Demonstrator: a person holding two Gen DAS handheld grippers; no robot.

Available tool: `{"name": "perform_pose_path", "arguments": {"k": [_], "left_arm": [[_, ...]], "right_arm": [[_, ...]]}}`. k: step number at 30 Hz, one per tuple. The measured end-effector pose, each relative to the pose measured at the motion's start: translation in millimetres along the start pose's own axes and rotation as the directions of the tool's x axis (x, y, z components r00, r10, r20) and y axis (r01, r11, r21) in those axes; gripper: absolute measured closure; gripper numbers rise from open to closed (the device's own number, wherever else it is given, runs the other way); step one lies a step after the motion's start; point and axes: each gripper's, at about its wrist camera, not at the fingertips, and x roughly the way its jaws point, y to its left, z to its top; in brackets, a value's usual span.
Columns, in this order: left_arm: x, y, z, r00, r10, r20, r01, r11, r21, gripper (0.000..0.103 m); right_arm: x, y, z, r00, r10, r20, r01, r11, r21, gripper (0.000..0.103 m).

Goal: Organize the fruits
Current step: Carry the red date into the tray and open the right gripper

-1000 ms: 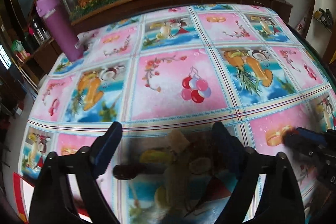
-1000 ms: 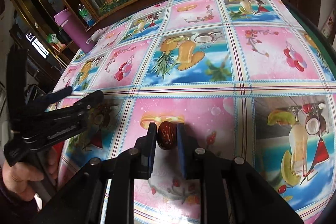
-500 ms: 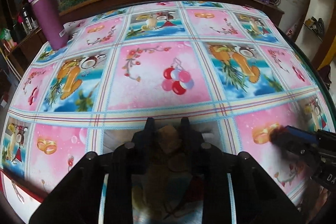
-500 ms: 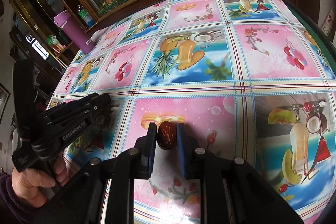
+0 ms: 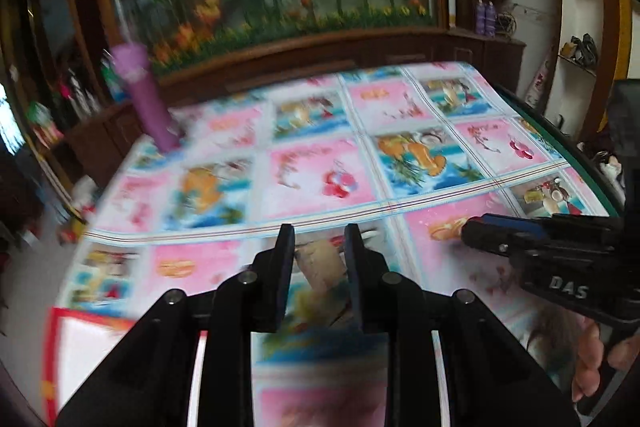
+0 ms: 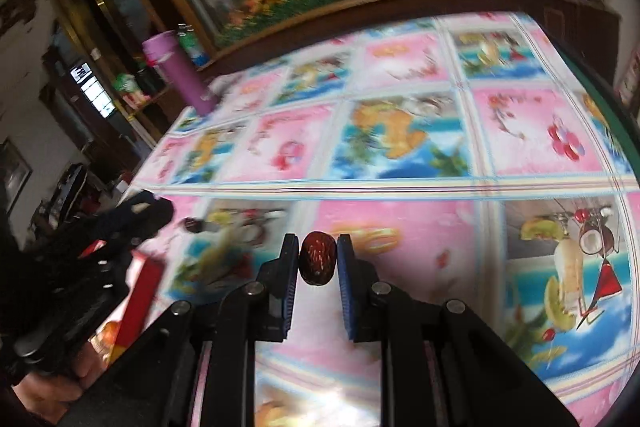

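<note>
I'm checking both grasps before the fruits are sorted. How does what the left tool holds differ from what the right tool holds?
The right tool pinches a dark red, glossy, oval fruit, sharp in its view. The left tool is closed on a pale tan, blurred piece that I cannot identify. The tan piece looks wider and blockier than the red fruit. Both sit gripped at the fingertips, above the patterned tablecloth.

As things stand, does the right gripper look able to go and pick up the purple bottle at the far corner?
Probably not yet. The right gripper is shut on a dark red fruit, so its jaws are taken. The tablecloth toward the purple bottle looks bare, so only the held fruit stands in the way.
</note>
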Motion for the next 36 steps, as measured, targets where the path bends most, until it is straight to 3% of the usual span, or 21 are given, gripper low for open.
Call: {"name": "perform_pose_path", "arguments": {"k": [3, 9, 15, 24, 36], "left_arm": [[-38, 18, -12, 0.998, 0.051, 0.043, -0.051, 0.999, 0.000, 0.076], [-82, 62, -43, 0.992, 0.115, 0.055, -0.112, 0.992, -0.052, 0.076], [-110, 107, -89, 0.989, 0.142, 0.031, -0.137, 0.983, -0.126, 0.076], [-117, 151, -143, 0.985, 0.172, -0.030, -0.174, 0.962, -0.210, 0.076], [-111, 174, -165, 0.976, 0.210, -0.065, -0.219, 0.947, -0.236, 0.076]], "right_arm": [[-6, 34, -12, 0.999, 0.054, 0.001, -0.054, 0.998, -0.039, 0.086], [-7, 118, -35, 0.988, 0.153, -0.031, -0.155, 0.976, -0.155, 0.086], [-5, 178, -66, 0.981, 0.177, -0.074, -0.190, 0.949, -0.249, 0.086], [2, 231, -99, 0.974, 0.182, -0.136, -0.217, 0.920, -0.326, 0.086], [25, 256, -124, 0.975, 0.127, -0.182, -0.188, 0.909, -0.371, 0.086]]}}
